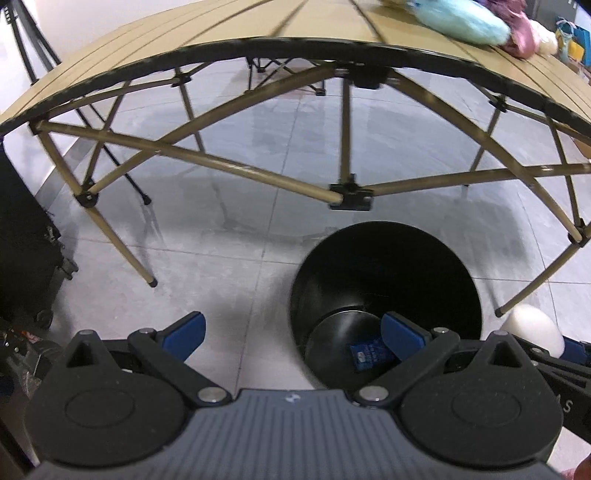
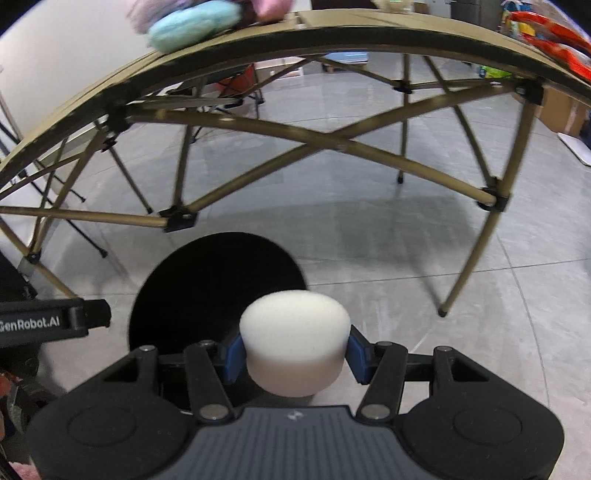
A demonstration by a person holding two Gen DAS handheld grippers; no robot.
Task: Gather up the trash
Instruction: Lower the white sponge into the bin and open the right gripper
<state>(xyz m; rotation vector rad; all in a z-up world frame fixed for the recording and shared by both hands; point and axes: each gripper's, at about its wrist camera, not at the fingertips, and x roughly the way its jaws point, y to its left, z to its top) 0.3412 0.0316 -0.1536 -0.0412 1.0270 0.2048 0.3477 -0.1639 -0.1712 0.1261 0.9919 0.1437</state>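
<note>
Clamped between the right gripper's (image 2: 295,356) blue fingers (image 2: 232,356) is a white foam puck (image 2: 295,343), smooth and squat, hovering just beside the black bin (image 2: 218,280) on the floor. Left gripper (image 1: 291,334) hangs released, holding nothing, over the bin. 1 blue wrapper (image 1: 365,356) lies inside; soft items wait on the desk (image 1: 258,26).

At the left edge of the right wrist view, white letters "GenRobot.AI" stand on a black gripper body (image 2: 55,325). Low in the left wrist view, a small blue label (image 1: 365,356) in the black round bin (image 1: 388,258) carries print, perhaps text, too blurred to read.
</note>
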